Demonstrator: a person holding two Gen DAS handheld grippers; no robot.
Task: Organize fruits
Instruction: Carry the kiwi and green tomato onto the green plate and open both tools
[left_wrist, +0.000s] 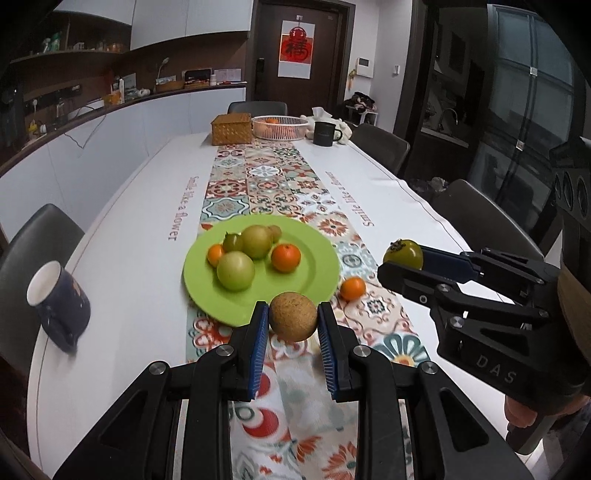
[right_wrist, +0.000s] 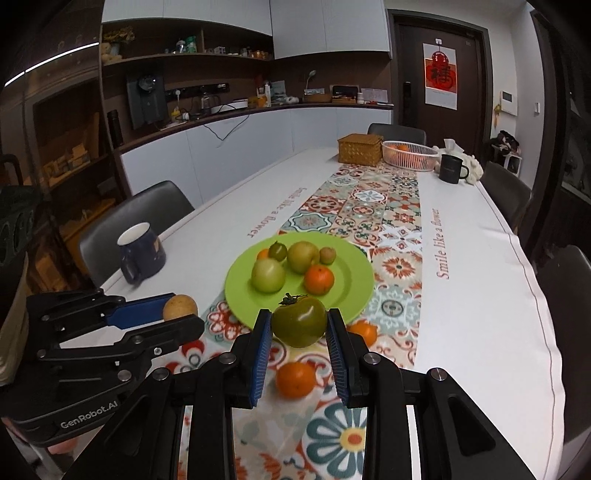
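Observation:
My left gripper (left_wrist: 293, 317) is shut on a round brown fruit (left_wrist: 293, 315) and holds it above the table, just in front of the green plate (left_wrist: 317, 275). My right gripper (right_wrist: 299, 325) is shut on a green persimmon (right_wrist: 299, 321), held near the plate's (right_wrist: 351, 291) near rim. The plate holds several fruits: green ones (left_wrist: 235, 272) and oranges (left_wrist: 285, 257). One orange (left_wrist: 352, 288) lies on the runner right of the plate. In the right wrist view two oranges (right_wrist: 295, 379) lie on the runner beneath my gripper.
A dark blue mug (left_wrist: 59, 306) stands left of the plate. At the table's far end are a wicker box (left_wrist: 231, 129), a white basket with oranges (left_wrist: 280, 127) and a black mug (left_wrist: 325, 133). Chairs (left_wrist: 476, 214) line both sides.

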